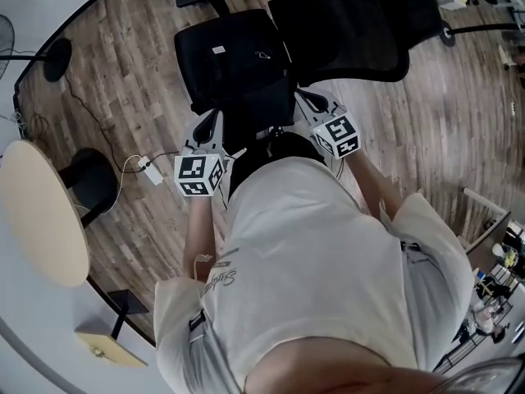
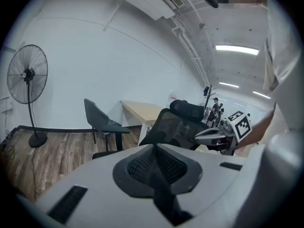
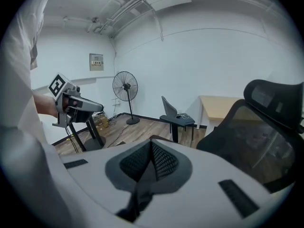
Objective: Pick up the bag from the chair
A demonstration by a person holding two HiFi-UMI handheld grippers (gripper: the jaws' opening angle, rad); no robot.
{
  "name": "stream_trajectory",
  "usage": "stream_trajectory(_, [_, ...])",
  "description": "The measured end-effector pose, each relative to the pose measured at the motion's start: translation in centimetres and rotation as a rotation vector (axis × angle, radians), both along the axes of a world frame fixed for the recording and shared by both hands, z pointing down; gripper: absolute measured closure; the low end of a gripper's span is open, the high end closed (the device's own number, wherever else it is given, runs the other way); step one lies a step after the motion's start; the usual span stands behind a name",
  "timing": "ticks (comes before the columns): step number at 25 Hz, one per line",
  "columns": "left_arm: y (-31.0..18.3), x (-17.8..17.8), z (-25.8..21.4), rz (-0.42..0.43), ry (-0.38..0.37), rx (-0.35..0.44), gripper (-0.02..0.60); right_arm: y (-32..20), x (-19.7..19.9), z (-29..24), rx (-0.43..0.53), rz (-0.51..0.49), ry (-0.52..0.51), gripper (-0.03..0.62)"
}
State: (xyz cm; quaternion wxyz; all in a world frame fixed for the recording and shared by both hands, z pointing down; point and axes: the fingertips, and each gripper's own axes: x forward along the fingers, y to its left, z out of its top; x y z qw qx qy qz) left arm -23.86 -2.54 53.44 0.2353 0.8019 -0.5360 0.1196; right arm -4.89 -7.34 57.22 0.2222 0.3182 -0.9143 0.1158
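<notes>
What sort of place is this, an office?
Most likely an office or lab room: a mesh-backed office chair, a pale wooden desk against the wall, and a standing fan.

The person wears a white short-sleeved T-shirt (image 1: 312, 253) with grey script lettering (image 1: 223, 278) on the front and loose sleeves (image 1: 176, 306). The left gripper (image 1: 211, 124) and right gripper (image 1: 309, 98) each have a pale grey moulded shell (image 2: 95, 194) with dark rectangular slots (image 2: 69, 203). Each also has black mesh-textured pads (image 2: 141, 165) and a white cube (image 1: 199, 176) bearing black square markers.
</notes>
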Motion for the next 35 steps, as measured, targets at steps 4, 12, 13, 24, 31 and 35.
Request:
stream_trajectory(4, [1.8, -0.6, 1.7, 0.053, -0.027, -0.014, 0.555, 1.6, 0.2, 2.5, -0.067, 0.033, 0.013, 0.599])
stream_trajectory(12, [5.8, -2.1, 8.0, 0.011, 0.157, -0.196, 0.555, 4.9, 1.6, 7.8, -0.2, 0.027, 0.05, 0.599])
stream_trajectory(13, [6.1, -2.0, 8.4, 0.001, 0.199, -0.21, 0.555, 4.9, 1.8, 8.3, -0.214, 0.031, 0.051, 0.599])
stream_trajectory(24, [10.6, 1.6, 13.5, 0.089, 0.12, -0.382, 0.443, 8.6, 2.9, 15.1, -0.453, -0.133, 0.117, 0.499])
stream_trajectory(31, [11.7, 2.8, 16.4, 0.111, 0.103, -0.464, 0.442, 9.9, 1.9, 17.4, -0.463, -0.232, 0.166, 0.473])
stream_trajectory(35, [11.5, 3.1, 17.7, 0.115, 0.107, -0.507, 0.442, 9.4, 1.4, 18.1, -0.464, -0.257, 0.166, 0.473])
